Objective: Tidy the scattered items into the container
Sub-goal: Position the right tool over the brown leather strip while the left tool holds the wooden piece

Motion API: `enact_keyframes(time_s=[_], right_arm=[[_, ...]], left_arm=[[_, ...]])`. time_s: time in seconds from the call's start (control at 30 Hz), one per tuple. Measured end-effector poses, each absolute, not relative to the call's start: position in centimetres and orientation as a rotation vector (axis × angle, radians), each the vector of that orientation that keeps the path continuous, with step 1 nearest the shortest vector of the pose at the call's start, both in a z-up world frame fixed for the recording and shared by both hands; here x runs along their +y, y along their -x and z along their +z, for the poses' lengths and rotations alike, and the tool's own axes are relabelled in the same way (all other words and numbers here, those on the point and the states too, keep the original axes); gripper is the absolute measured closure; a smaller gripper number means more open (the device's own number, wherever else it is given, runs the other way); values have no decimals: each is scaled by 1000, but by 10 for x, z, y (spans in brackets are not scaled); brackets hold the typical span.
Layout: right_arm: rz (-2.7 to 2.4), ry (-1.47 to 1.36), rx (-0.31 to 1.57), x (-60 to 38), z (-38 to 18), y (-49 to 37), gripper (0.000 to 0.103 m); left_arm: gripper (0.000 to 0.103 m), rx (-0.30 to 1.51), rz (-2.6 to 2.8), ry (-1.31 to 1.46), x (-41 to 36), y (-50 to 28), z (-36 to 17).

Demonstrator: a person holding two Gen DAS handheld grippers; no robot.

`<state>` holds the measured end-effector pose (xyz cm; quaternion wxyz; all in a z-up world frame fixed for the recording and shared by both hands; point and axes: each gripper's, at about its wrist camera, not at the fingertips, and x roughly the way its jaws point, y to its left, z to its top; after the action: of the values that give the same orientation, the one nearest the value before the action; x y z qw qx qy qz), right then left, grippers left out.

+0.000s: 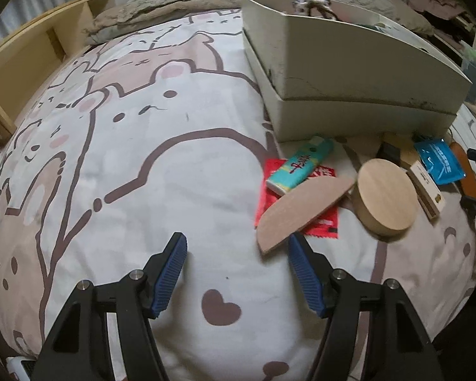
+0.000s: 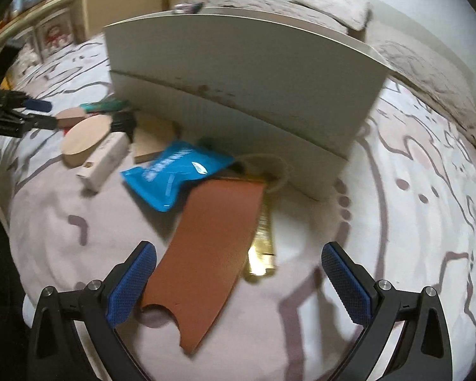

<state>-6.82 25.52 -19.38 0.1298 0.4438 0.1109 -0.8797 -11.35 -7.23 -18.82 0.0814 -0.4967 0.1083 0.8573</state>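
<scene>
The left tool [image 1: 238,250] points steeply down toward the bed [image 1: 174,174]. Its two black arms end in blue ribbed pads [image 1: 171,273], and the jaws stand apart with only the bed cover between them; nothing is held. The right pad of this tool is just beside the edge of the half-round wooden piece [image 1: 301,209], but contact cannot be told.

The right tool [image 2: 238,273] also points down at the bed, its jaws spread wide. The brown leather sleeve [image 2: 212,254] lies between the blue pads [image 2: 133,285], close to the left one, and is not pressed. In the right wrist view the left tool [image 2: 41,114] shows far left of the sleeve.
</scene>
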Motion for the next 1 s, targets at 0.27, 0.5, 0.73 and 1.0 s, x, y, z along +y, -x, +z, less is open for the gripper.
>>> enact_keyframes(time_s=[0.27, 0.5, 0.73, 1.0], right_arm=[[-2594, -1301, 320, 270, -195, 65, 0], [-2624, -1300, 368, 273, -195, 66, 0], [-2614, -1306, 338, 274, -193, 64, 0], [-2600, -1260, 357, 256, -193, 66, 0]], left_arm=[[37, 293, 2601, 1520, -82, 121, -191], [36, 237, 2628, 1549, -91, 128, -194], [19, 264, 2634, 1495, -86, 122, -189], [8, 286, 2568, 1373, -62, 109, -180]])
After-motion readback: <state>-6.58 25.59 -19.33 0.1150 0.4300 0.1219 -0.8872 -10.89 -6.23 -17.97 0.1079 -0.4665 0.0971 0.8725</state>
